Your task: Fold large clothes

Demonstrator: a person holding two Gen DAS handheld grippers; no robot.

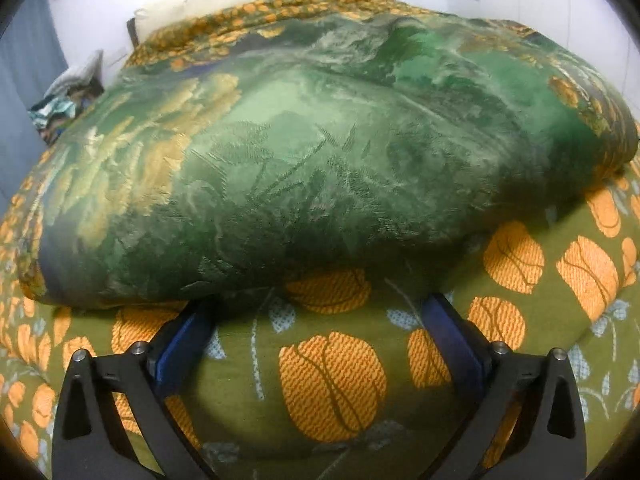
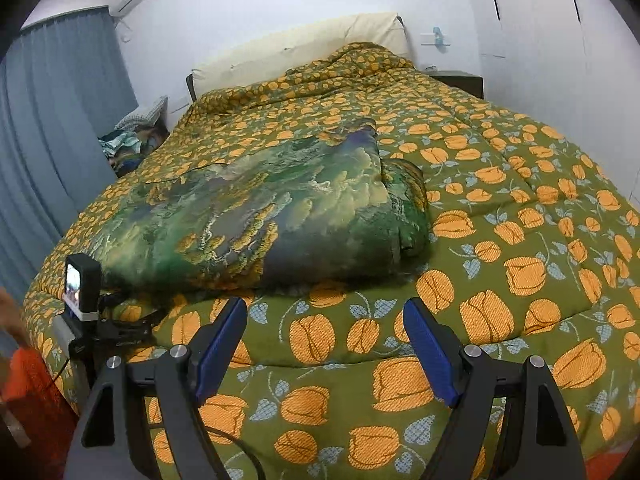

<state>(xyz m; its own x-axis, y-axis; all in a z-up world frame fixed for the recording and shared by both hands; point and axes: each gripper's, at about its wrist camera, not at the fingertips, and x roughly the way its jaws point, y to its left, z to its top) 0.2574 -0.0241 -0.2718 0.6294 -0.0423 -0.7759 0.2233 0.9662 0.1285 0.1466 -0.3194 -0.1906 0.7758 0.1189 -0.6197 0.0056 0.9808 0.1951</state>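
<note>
folded green satin cloth with gold and grey woven pattern (image 2: 256, 208) lies on the bed, on top of an olive quilt printed with orange tulips (image 2: 500, 240), towards its left half and near the front edge. left gripper (image 1: 318, 304), black frame with blue pads, jaws wide, tips right at the cloth's near edge; nothing pinched. right gripper (image 2: 325, 308) also wide, empty, above bare quilt just short of the cloth. left tool's small camera (image 2: 82, 284) visible at the cloth's front-left corner.
</note>
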